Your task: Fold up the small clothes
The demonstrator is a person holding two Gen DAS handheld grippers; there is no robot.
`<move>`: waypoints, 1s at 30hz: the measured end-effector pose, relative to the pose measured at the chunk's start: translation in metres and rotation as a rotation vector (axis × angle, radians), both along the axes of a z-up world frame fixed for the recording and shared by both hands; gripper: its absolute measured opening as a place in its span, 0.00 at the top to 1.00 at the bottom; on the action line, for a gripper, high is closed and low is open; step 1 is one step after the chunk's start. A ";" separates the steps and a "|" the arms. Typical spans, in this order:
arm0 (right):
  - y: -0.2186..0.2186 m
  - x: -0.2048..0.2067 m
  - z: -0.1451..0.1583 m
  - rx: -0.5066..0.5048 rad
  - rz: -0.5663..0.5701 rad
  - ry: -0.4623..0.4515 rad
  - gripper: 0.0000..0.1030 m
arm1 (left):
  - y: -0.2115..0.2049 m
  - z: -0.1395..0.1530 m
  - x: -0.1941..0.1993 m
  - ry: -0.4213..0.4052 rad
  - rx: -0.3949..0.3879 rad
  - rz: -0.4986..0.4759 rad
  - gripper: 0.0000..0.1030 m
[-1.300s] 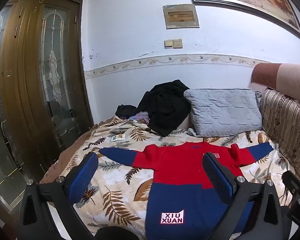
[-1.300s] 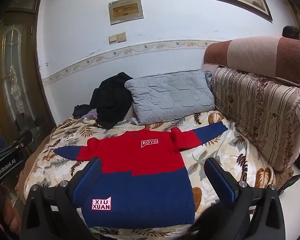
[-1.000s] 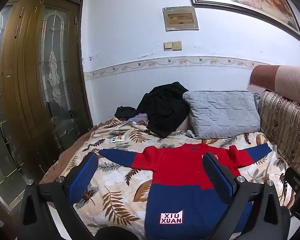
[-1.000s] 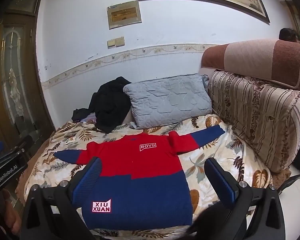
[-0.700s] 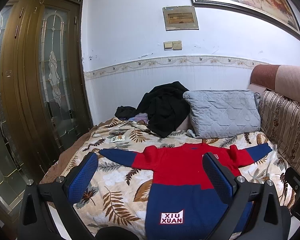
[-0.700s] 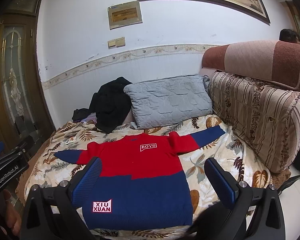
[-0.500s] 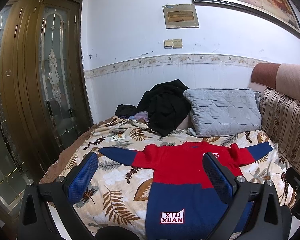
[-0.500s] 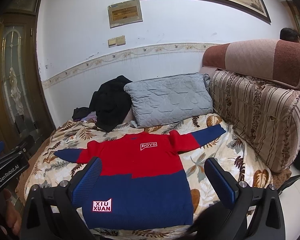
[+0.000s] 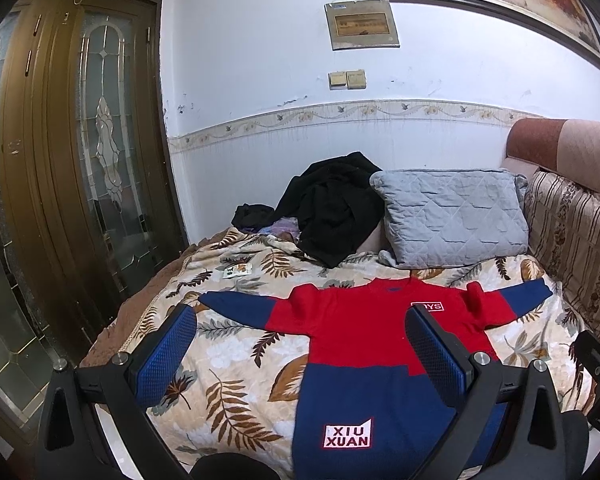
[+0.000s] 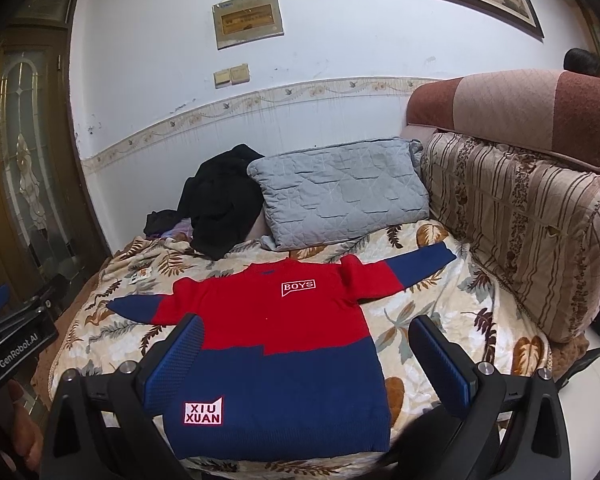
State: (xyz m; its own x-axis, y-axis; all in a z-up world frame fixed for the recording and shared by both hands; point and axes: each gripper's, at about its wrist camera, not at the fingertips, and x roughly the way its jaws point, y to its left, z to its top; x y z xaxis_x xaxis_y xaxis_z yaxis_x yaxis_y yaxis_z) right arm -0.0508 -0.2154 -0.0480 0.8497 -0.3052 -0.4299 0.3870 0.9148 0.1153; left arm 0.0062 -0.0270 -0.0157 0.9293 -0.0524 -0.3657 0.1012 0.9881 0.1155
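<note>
Sweater [image 10: 276, 332] lies flat on the blanket [image 10: 428, 320], sleeves spread, below the grey pillow [image 10: 340, 192]. Left gripper [image 9: 300, 352] and right gripper [image 10: 304, 356] hover above the sweater, both wide apart and holding nothing.

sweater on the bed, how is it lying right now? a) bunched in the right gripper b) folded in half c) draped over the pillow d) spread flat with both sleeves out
d: the sweater lies flat on the blanket, both sleeves stretched out sideways, and both grippers are open and hold nothing.
</note>
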 end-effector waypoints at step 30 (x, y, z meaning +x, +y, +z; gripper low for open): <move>-0.202 0.102 -0.081 0.475 0.080 -0.037 0.00 | -0.064 -0.118 0.189 0.502 -0.031 -0.082 0.00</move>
State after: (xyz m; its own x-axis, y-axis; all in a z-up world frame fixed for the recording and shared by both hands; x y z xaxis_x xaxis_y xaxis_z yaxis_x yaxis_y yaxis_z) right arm 0.0517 -0.4170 -0.1289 0.8798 -0.0151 -0.4752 0.3050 0.7846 0.5398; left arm 0.1952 -0.0912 -0.1336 0.6321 -0.1358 -0.7629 0.2137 0.9769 0.0032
